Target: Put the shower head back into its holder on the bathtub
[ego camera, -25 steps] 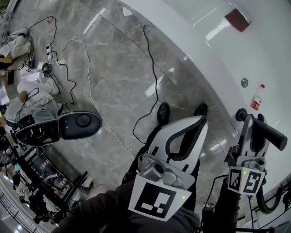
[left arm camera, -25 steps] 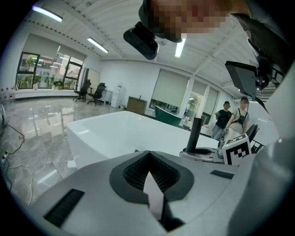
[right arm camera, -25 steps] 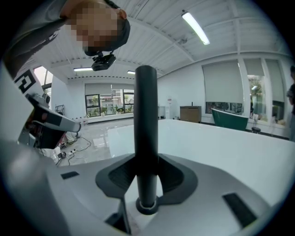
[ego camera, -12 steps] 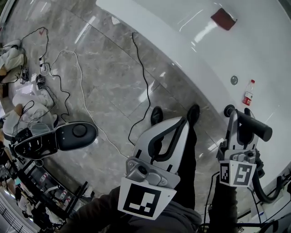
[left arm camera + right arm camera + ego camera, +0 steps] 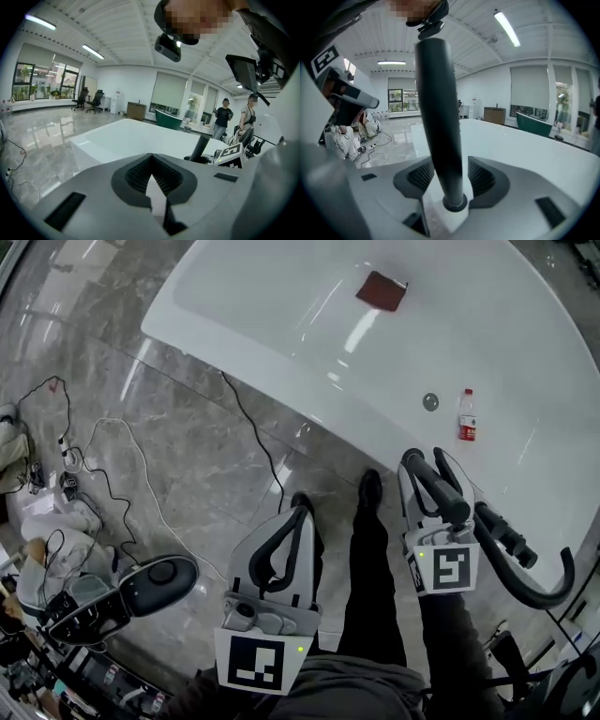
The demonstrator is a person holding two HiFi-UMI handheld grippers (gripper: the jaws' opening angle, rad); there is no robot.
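The white bathtub [image 5: 281, 315] is spread across the head view from eleven to three o'clock. At six o'clock the left gripper [image 5: 298, 512] is held over the marble floor [image 5: 187, 427], its jaws brought together on nothing. At four o'clock, by the tub's near rim, the right gripper [image 5: 422, 474] is held with jaws that have just been opening. The black shower head [image 5: 448, 501] is seen between them, unclamped. A bottle [image 5: 467, 415] is stood on the tub at two o'clock, with a drain [image 5: 430, 401] at its nine o'clock.

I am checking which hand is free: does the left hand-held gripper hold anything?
No, in the left gripper view the left hand-held gripper has its jaws together with nothing between them.
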